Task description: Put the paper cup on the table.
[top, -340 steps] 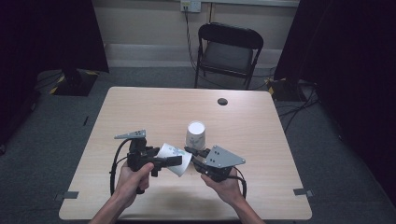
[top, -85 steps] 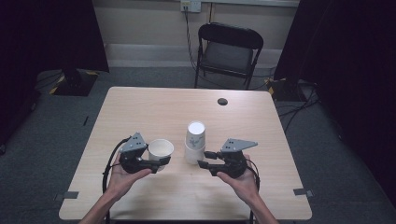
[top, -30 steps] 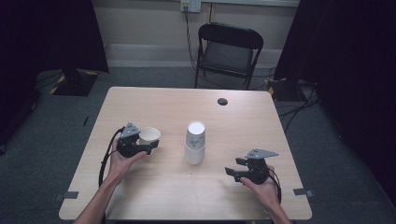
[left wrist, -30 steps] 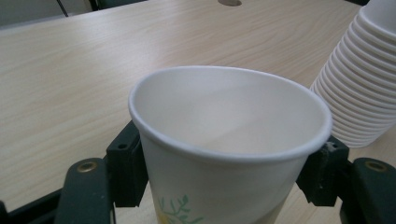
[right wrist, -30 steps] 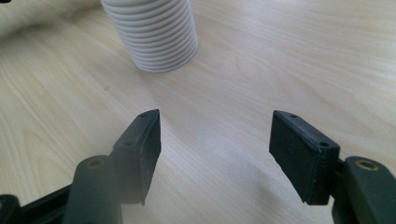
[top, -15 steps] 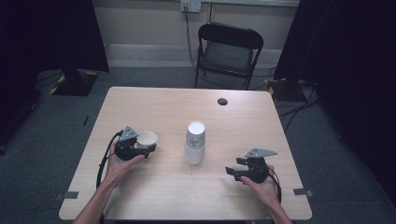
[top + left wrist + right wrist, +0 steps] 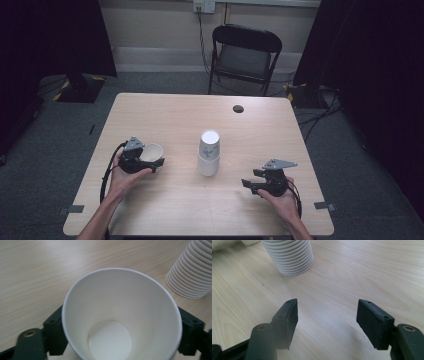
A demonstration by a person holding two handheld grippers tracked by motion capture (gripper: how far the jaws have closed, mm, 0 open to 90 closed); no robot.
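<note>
Since the earlier frames my left gripper (image 7: 150,161) has carried the single cup (image 7: 151,152) out to the table's (image 7: 165,210) left side, well apart from the cup stack (image 7: 209,152); its jaws have just been opening, the cup upright between them; I should back straight off without tipping it; my right gripper (image 7: 327,322) rests agape, holding nothing.

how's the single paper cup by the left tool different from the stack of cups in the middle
The single cup stands mouth up at the table's left, between the left tool's jaws, which have just been opening. The cup stack stands upside down at the centre, taller, untouched. Both are plain white paper.
</note>
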